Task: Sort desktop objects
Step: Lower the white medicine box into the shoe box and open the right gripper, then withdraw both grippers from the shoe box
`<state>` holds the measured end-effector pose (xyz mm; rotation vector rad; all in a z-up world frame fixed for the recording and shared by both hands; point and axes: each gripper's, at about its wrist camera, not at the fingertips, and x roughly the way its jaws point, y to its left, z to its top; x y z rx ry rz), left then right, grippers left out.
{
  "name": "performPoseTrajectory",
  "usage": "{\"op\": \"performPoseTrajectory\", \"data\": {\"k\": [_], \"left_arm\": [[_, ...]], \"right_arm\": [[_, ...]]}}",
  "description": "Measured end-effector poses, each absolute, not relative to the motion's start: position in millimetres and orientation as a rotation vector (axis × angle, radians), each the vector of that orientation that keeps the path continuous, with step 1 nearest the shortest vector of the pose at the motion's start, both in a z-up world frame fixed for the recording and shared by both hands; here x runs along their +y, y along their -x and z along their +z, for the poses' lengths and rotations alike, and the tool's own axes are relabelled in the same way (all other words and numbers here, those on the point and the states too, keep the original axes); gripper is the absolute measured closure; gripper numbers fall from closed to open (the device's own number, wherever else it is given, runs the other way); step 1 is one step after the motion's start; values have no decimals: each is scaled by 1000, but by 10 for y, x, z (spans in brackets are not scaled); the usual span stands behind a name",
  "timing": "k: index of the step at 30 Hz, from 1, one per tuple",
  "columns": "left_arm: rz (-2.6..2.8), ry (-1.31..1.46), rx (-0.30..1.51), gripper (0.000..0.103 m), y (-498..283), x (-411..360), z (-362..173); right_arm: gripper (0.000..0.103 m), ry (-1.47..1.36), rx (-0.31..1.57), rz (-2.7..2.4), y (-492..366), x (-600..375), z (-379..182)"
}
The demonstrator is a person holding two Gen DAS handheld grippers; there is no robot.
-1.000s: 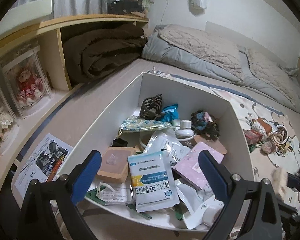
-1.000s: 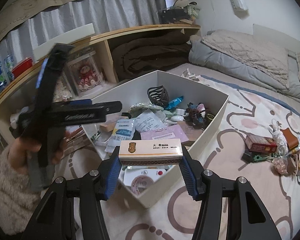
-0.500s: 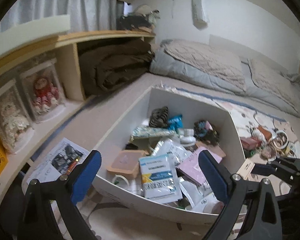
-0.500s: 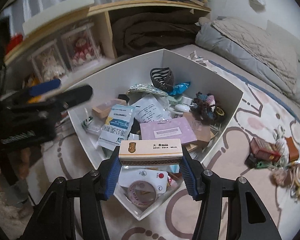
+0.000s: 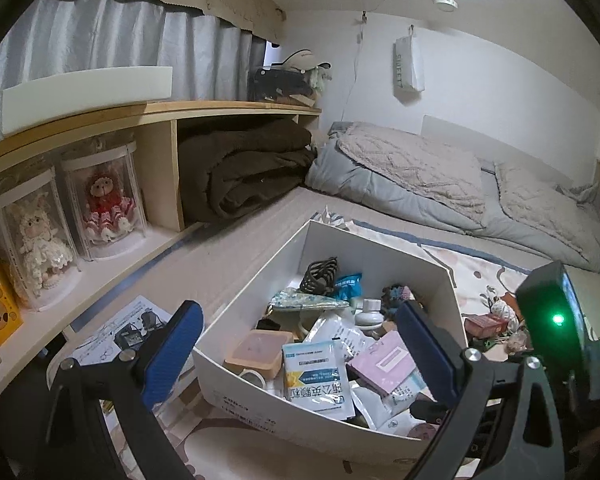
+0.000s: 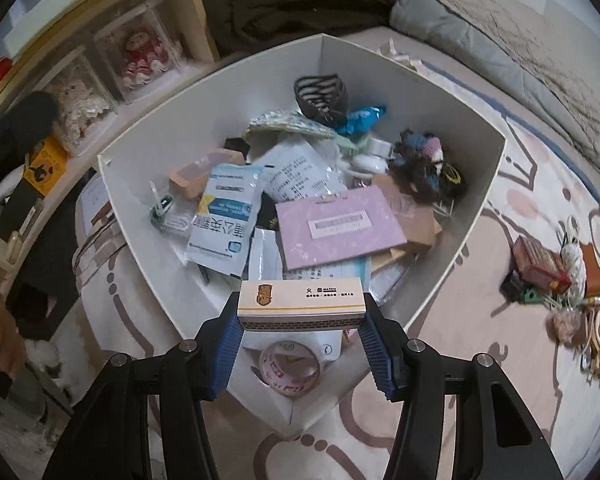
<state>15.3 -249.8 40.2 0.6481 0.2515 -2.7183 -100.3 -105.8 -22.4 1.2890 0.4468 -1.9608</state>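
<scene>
In the right wrist view, clear cases (image 6: 136, 56) with dolls inside stand on a shelf at the upper left. A white box (image 6: 148, 216) fills the middle of the frame, open-topped and crowded. At its left lie a peach case (image 6: 204, 170) and a white-and-blue sachet (image 6: 224, 216); toward the middle, a pink card (image 6: 336, 228) rests flat over paper packets. Near the far corner sit a dark hair claw (image 6: 320, 94) and a blue wrapper (image 6: 362, 118), with a tangle of hair ties (image 6: 424, 160) by the right wall. A tape roll (image 6: 290, 366) lies in the near corner, low in the frame.

The right gripper (image 6: 301, 330) clamps a matchbox (image 6: 300, 300) by its two ends — held level above the box's near corner, over the tape roll. Right of the box, a small heap of loose things (image 6: 560, 280) lies on the patterned mat (image 6: 500, 360).

In the left wrist view, the left gripper (image 5: 300, 348) stands wide with nothing in it, its blue pads either side of the box's near wall — the sachet and pink card show between them. A leaflet (image 5: 128, 328) lies left of the box.
</scene>
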Motion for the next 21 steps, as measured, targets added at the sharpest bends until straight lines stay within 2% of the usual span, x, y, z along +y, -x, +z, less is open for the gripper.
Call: {"op": "performPoseTrajectory", "data": {"k": [5,7,9,10,21], "left_arm": [[-2728,-644,249,5,-170,-2477,418],[-2728,-642,249,5,-175,-2473,420],[-2728,-642,248,5,-175,-2474,420],[-2728,-642,248,5,-175,-2474,420],[-2725,-639,238,4,-207,-2460,442]], "right_arm": [[47,-1321,459,-1954,996,-1058,-222],[43,-1313,464,-1952,975,-1063,-206],[17,-1290,460,-1952,949,-1065,-188],[13,-1280,455,-1950,937,-1069,-177],[13,-1234,397,-1963,897,-1024,-57]]}}
